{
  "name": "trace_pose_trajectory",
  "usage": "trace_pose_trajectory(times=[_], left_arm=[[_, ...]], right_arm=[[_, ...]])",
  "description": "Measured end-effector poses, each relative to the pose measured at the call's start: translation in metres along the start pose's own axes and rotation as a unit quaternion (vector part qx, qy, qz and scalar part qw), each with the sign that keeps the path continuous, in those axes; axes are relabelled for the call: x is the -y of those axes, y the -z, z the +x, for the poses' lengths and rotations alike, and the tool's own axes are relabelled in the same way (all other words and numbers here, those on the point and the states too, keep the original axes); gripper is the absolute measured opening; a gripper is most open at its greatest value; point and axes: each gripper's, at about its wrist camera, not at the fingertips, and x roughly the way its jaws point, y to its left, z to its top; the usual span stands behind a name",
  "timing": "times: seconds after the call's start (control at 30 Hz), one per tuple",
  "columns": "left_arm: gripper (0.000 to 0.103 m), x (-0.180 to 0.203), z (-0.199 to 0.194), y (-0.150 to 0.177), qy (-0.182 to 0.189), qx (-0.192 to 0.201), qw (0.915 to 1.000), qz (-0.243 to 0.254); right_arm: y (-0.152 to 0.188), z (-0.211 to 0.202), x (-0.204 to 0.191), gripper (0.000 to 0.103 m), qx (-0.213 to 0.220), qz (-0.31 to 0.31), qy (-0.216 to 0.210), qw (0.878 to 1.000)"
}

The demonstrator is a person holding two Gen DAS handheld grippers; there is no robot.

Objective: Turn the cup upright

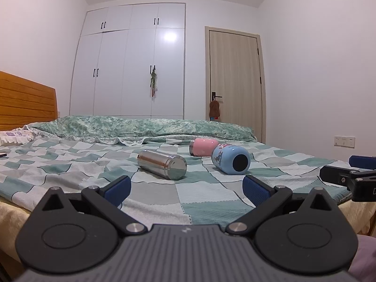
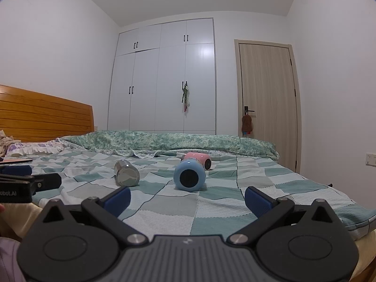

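Note:
Three cups lie on their sides on the checked bedspread. A steel cup point(image 1: 162, 167) point(image 2: 126, 173) lies left, a blue cup point(image 1: 231, 159) point(image 2: 189, 175) to its right, and a pink cup point(image 1: 203, 147) point(image 2: 197, 160) behind the blue one. My left gripper point(image 1: 186, 189) is open and empty, low over the bed's near edge, short of the steel cup. My right gripper point(image 2: 188, 199) is open and empty, in front of the blue cup. Each gripper shows at the edge of the other's view, the right one point(image 1: 352, 176) and the left one point(image 2: 28, 178).
A rolled green quilt point(image 1: 145, 127) lies across the bed behind the cups. A wooden headboard point(image 1: 25, 98) and pillow point(image 1: 14, 136) are at the left. White wardrobes point(image 1: 131, 63) and a door point(image 1: 235, 80) stand beyond. The bed's near edge point(image 1: 14, 211) is just below the grippers.

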Motion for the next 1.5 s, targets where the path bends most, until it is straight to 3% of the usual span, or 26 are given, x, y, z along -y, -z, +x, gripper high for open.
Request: trace_pose_trajectory(times=[1.5], left_arm=[[0.103,0.0002,0.0015,0.0047,0.002,0.006,1.0,0.002]], right_arm=[[0.0,-0.0016,-0.0017,0.103,0.001,-0.003,0.0,1.0]])
